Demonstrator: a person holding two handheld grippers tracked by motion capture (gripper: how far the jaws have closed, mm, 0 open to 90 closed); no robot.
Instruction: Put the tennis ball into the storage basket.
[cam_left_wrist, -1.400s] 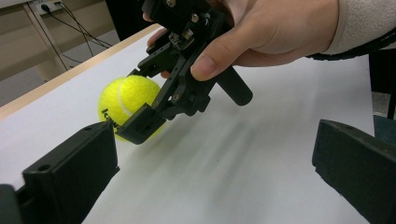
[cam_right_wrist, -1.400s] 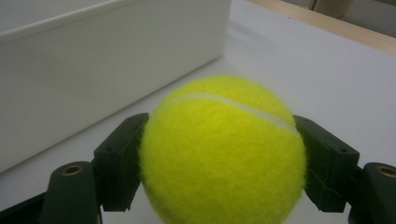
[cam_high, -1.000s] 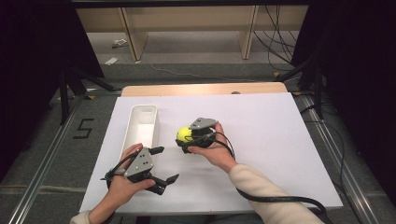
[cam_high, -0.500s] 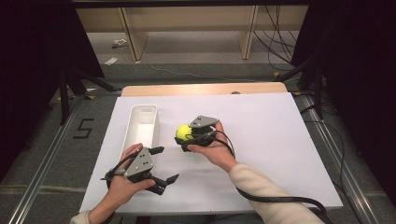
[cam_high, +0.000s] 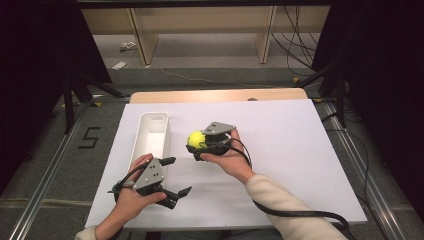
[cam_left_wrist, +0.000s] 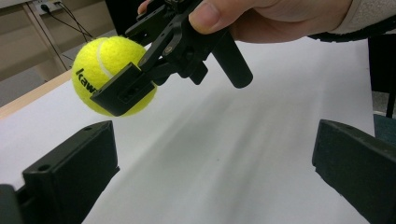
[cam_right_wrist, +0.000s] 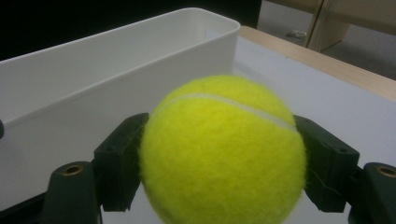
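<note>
You're carrying the fuzzy yellow tennis ball (cam_high: 196, 139) clamped in your right claw (cam_high: 199, 143) toward the long white plastic bin (cam_high: 152, 131), left claw (cam_high: 175, 176) idling wide, so next you're likely lifting over its rim and releasing.

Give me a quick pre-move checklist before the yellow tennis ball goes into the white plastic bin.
1. Grip: right gripper jaws pinch the fuzzy yellow tennis ball on both sides: ok.
2. Ball lifted off the white table sheet: ok.
3. Long white plastic bin open-topped, nothing visible in the part seen: ok.
4. Ball above the bin: not ok, it is beside the bin's right wall.
5. Left gripper open and holding nothing, near the bin's close end: ok.
6. Bin fixed against sliding: cannot tell.
</note>
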